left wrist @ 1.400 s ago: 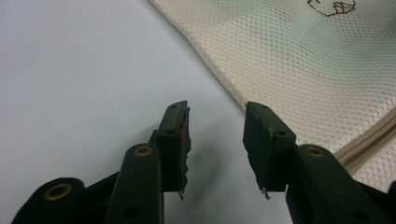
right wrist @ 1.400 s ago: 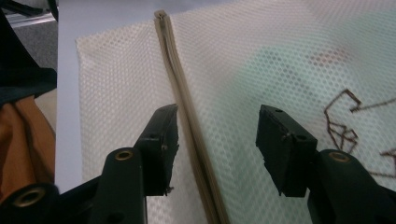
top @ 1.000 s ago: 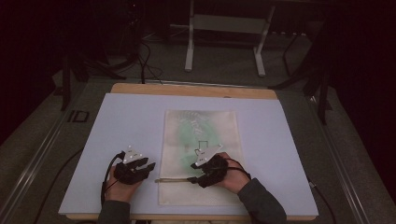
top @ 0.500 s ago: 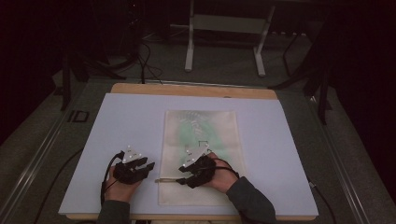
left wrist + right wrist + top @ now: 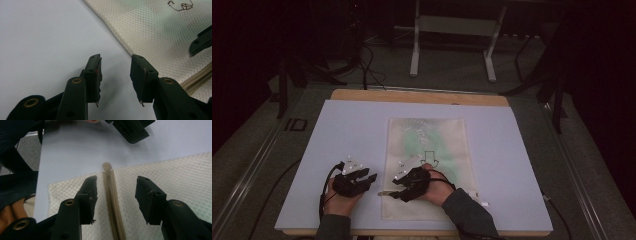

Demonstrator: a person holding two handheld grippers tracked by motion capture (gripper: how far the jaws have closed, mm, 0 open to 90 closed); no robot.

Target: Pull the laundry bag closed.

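While the cream mesh laundry bag (image 5: 429, 167) lies flat near the middle of the pale blue-grey worktop (image 5: 342, 130), the right hand-held gripper (image 5: 115, 195) hangs low over the bag's near left corner, and the beige zipper strip (image 5: 112, 202) runs lengthwise through the gap between its jaws. Those jaws stand apart and have just been opening a little; neither pad touches the zipper or the mesh. The zipper's end tab reaches just past the bag's left edge onto bare worktop. The left hand-held gripper (image 5: 115, 77) sits just beside that same edge, over bare worktop, its jaws apart with nothing between them. In the high view the two grippers are near each other at the near side of the worktop, the left (image 5: 362, 177) off the bag and the right (image 5: 404, 187) over it. Bare surface lies to the left, right and far side of the bag; its near edge is close to the worktop's front edge. There is one bag, one zipper, and two grippers.
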